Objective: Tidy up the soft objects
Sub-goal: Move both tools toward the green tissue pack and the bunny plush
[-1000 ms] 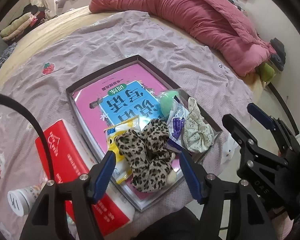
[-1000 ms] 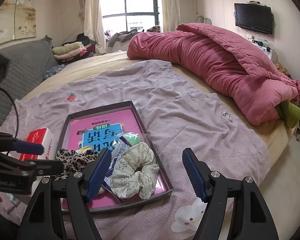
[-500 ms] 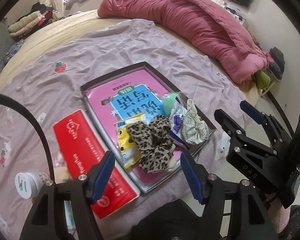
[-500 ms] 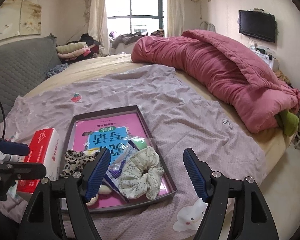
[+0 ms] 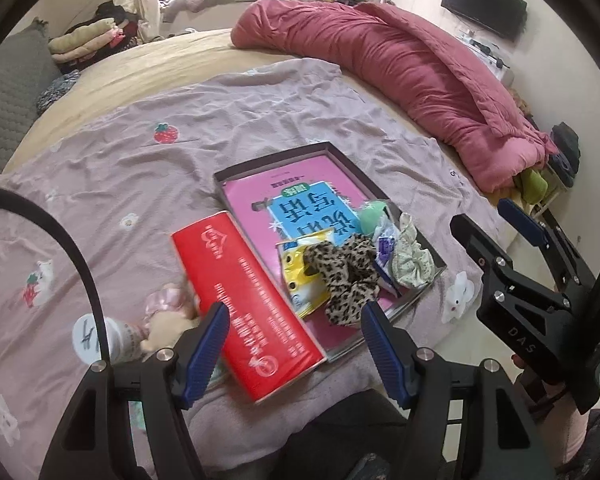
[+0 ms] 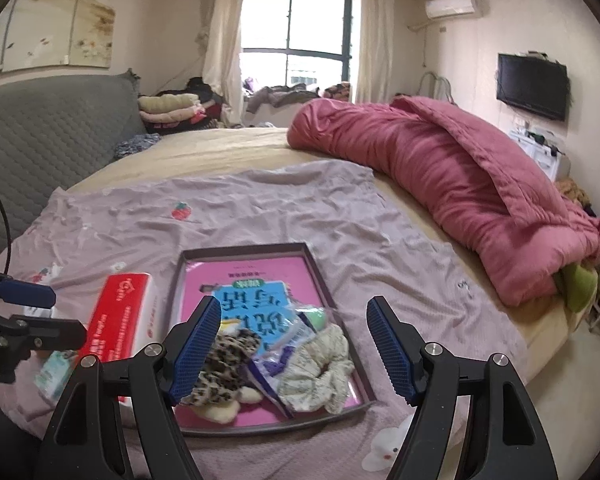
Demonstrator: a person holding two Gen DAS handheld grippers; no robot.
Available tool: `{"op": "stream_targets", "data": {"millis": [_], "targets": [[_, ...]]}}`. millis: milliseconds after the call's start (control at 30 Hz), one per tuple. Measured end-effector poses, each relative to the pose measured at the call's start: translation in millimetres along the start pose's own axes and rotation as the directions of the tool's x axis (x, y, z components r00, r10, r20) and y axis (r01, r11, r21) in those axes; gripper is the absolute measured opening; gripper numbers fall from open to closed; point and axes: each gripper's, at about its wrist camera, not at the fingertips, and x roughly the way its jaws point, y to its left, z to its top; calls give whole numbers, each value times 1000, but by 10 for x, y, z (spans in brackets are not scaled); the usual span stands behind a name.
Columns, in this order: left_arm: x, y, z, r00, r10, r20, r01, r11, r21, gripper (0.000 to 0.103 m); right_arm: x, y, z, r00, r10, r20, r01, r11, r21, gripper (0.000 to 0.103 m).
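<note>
A dark shallow tray [image 5: 271, 159] [image 6: 244, 249] lies on the mauve sheet with a pink book in it. At the tray's near end sit a leopard-print scrunchie [image 5: 348, 276] [image 6: 228, 356] and a pale floral scrunchie [image 5: 412, 260] [image 6: 320, 376]. Several plastic packets and a green soft item [image 5: 374, 216] lie around them. Left of the red tissue pack [image 5: 240, 300] lie a pink satin scrunchie [image 5: 164, 304] and a cream plush piece [image 5: 168, 330]. My left gripper [image 5: 294, 316] hangs open above the pack and the tray's corner. My right gripper [image 6: 294, 306] hangs open above the tray, holding nothing.
A white capped bottle [image 5: 88, 338] lies at the near left. A rolled pink quilt [image 5: 420, 80] runs along the far right of the bed. The bed's edge and the floor are just right of the tray. Folded clothes are stacked by the window.
Both grippers have drawn back and up from the tray, which now looks smaller. The red pack, pink scrunchie and bottle have come fully into the left view.
</note>
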Motion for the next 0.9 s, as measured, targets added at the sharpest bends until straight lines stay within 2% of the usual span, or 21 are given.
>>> {"op": "stream_targets", "data": {"millis": [300, 500, 767, 900], "targets": [[-205, 331, -161, 1000, 9, 18, -8, 998, -57, 68, -159, 469, 170, 997, 73, 38, -69, 994, -82, 76], [-367, 708, -279, 999, 34, 40, -29, 992, -120, 68, -280, 817, 260, 989, 136, 58, -127, 982, -142, 77], [-397, 1340, -596, 997, 77, 6, -73, 968, -239, 68, -359, 1252, 288, 977, 209, 47, -195, 958, -209, 77], [-373, 1531, -778, 997, 79, -21, -82, 959, -271, 68, -353, 1424, 283, 971, 236, 31, -222, 948, -228, 77]]}}
